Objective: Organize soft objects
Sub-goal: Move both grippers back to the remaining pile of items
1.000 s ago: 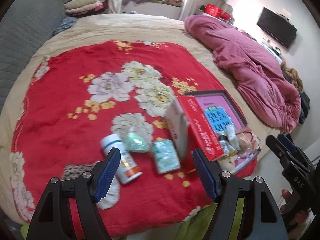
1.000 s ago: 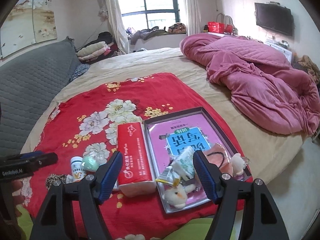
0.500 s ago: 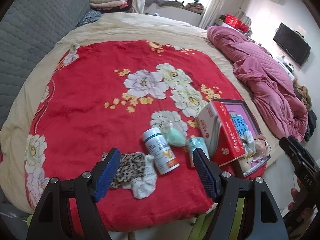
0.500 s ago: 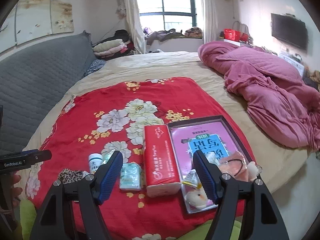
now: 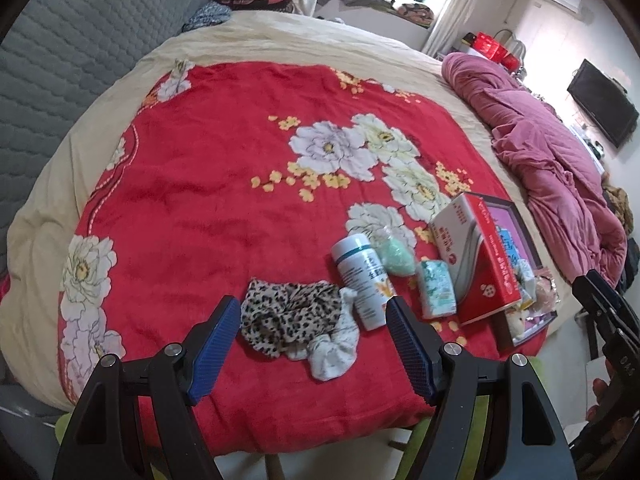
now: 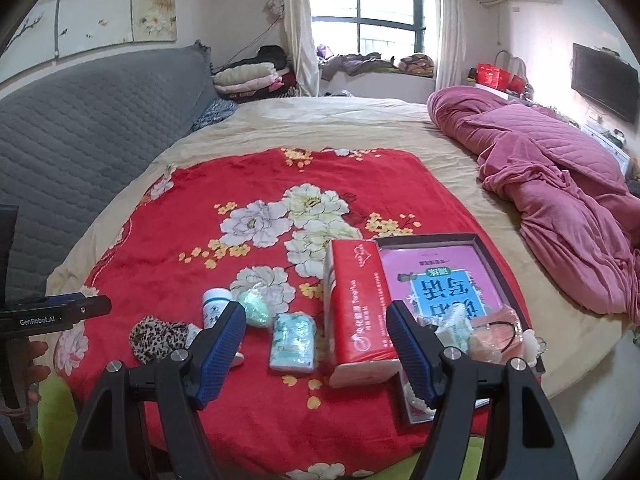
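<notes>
Two grippers, both with jaws apart and nothing between them — I judge this as the approach, before any first pick. My left gripper (image 5: 312,344) hangs over the near edge of the red blanket (image 5: 208,184), right above the leopard-print cloth (image 5: 288,316) and the white sock (image 5: 332,350) tucked against it. My right gripper (image 6: 316,350) hangs nearer the red tissue pack (image 6: 356,308), which I take as my landmark.

Left of the tissue pack lie the small teal packet (image 6: 292,340), the pale green puff (image 6: 252,308) and the white bottle (image 6: 214,308); right of it, touching, sits the dark tray (image 6: 496,264) with a pink book and a few small soft things at its near end.

Next, I think, the left gripper must drop onto the leopard cloth and pinch a fold — loose fabric, so it should bite deep and not catch the sock along with it.

Only the left view shows cloth and sock whole; in the right view my own finger hides most of them. Only the right view shows the tray's full floor and my other hand's gripper at the left edge.
</notes>
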Available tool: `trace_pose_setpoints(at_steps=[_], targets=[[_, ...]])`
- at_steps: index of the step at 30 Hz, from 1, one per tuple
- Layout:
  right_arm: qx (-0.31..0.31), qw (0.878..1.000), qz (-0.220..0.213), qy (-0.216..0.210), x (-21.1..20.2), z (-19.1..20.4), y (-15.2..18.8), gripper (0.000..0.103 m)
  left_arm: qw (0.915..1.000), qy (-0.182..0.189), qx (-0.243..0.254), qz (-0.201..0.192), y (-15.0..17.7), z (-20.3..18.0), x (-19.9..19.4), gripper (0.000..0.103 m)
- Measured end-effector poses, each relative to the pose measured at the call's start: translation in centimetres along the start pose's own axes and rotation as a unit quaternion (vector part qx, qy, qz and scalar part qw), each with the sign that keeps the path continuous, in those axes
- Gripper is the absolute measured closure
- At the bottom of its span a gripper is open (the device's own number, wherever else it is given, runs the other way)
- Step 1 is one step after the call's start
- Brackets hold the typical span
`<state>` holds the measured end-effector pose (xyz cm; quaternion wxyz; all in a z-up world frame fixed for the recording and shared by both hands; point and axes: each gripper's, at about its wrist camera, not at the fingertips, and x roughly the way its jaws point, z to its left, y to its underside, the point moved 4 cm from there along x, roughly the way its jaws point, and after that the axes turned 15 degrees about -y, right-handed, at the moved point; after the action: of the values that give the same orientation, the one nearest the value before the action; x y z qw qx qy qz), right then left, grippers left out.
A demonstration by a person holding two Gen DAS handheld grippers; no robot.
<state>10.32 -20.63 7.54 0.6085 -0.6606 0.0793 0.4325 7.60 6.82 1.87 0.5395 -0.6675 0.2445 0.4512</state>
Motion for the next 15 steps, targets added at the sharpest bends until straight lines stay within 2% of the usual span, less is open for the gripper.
trace_pose_setpoints(at_steps=[15], targets=[[-0.026,0.998,0.049,-0.019,4.3,2.0,2.1,0.031,0.9984,-0.017,-0.015,0.052,2.1,1.8,5.0,0.027]])
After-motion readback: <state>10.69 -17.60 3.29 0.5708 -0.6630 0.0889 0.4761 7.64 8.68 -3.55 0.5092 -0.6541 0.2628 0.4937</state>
